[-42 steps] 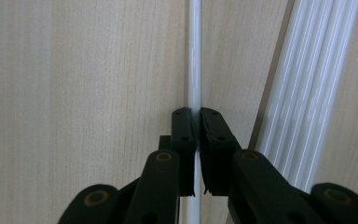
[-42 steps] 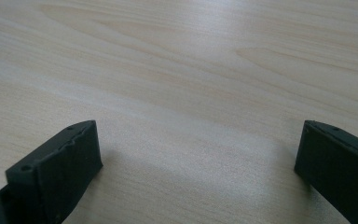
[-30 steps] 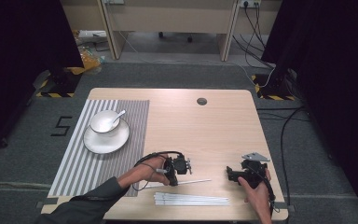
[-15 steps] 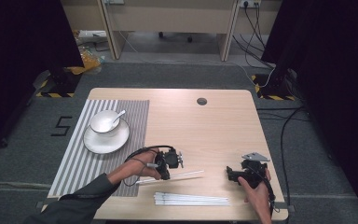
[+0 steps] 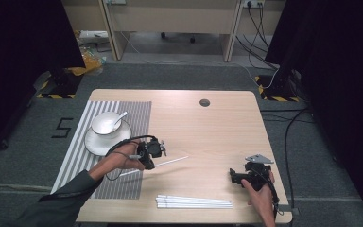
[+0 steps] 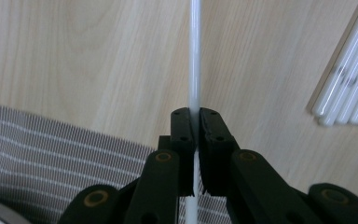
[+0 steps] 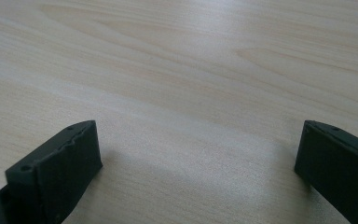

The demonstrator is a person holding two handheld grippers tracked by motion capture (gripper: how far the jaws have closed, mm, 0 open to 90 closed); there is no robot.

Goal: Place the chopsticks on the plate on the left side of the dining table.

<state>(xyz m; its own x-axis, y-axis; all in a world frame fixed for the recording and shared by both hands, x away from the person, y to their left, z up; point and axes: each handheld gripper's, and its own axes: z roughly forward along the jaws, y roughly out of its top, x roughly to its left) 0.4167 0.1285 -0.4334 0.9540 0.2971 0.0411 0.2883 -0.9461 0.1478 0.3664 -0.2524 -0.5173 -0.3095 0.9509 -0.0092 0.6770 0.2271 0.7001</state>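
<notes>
The left gripper [image 5: 150, 153] has its jaws closed tight on a single white straw [image 6: 195, 56], pinched partway along its length so that it sticks out both sides. In the high view the straw [image 5: 170, 161] slants over the table [image 5: 217, 132] at about 8 o'clock of centre, seemingly lifted clear, though its height is hard to judge. The remaining bundle of straws [image 5: 194, 202] lies flat near the table's 6 o'clock edge. At 9 o'clock sits a striped placemat [image 5: 137, 111] bearing a saucer [image 5: 92, 144], a bowl [image 5: 105, 123] and a spoon [image 5: 121, 117]. The right gripper [image 5: 232, 177] rests at 4 o'clock with jaws wide apart, holding nothing. The step in hand looks like carrying one straw toward the place setting; the next move calls for a steady, level carry and a gentle release.
</notes>
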